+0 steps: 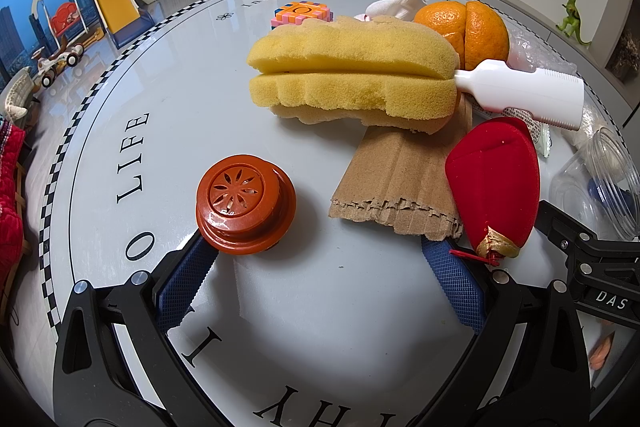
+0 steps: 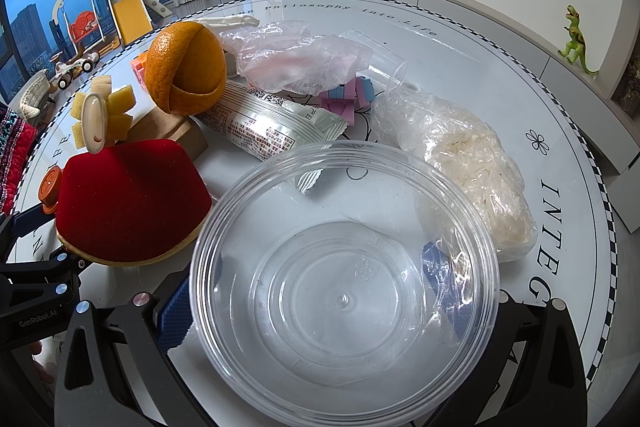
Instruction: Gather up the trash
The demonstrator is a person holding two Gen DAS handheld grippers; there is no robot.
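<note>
L gripper (image 1: pixel 320 263) wide open, empty, near orange cap (image 1: pixel 245 203) w/ torn cardboard (image 1: pixel 394 183) ahead. R gripper (image 2: pixel 308 291) straddles clear tub (image 2: pixel 344 291); grip unclear. Risk: L finger nudges cap away.

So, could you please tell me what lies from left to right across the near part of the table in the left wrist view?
Round reddish-brown plastic cap → torn strip of brown corrugated cardboard → red velvet pouch with gold trim → clear plastic bowl at the right edge.
</note>
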